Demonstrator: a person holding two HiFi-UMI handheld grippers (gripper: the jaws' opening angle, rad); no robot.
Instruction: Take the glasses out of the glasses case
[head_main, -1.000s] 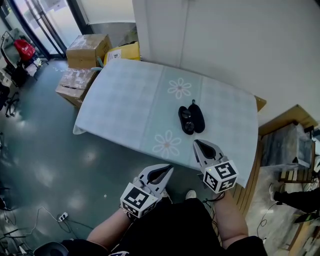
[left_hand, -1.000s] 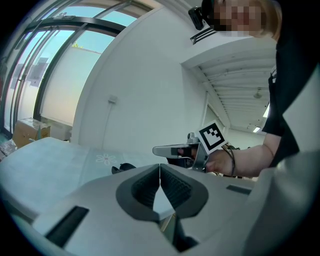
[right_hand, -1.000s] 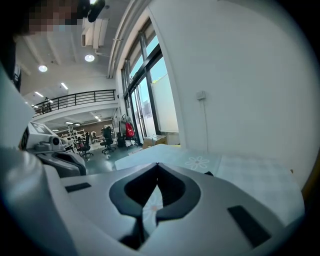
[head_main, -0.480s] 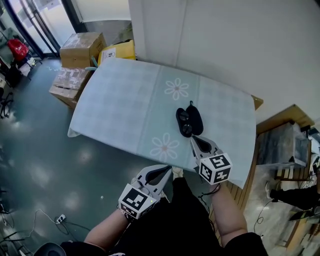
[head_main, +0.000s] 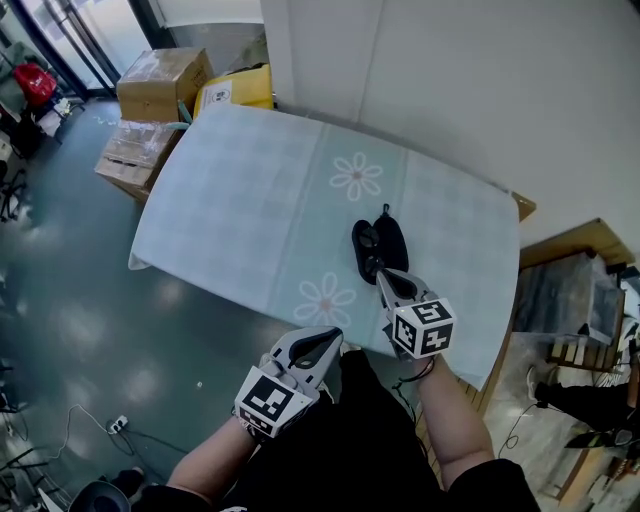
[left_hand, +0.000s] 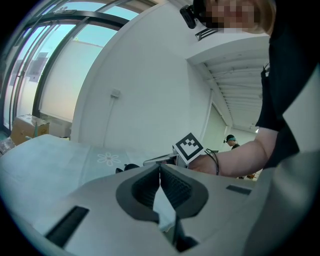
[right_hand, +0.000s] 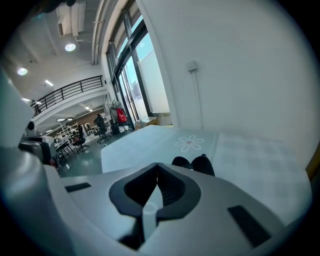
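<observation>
Head view: your glasses case (head_main: 393, 240) lies open, glasses (head_main: 369, 243) seemingly not yet out; left gripper (head_main: 331, 337) and right gripper (head_main: 383, 276) both closed, empty

A rectangular table (head_main: 521, 206), bare only at one wooden corner on the right, is covered by a pale blue-green checked cloth (head_main: 240, 200). The cloth has a lighter band across its middle, printed with two white daisy-like flowers (head_main: 357, 177), and it droops over the near edge and the left corners. An open black oval glasses case (head_main: 380, 246) lies on the cloth just right of the band, nearer the front edge. Its two halves lie side by side, joined at the far end. The left half shows faint pale glints, too small to identify.
</observation>
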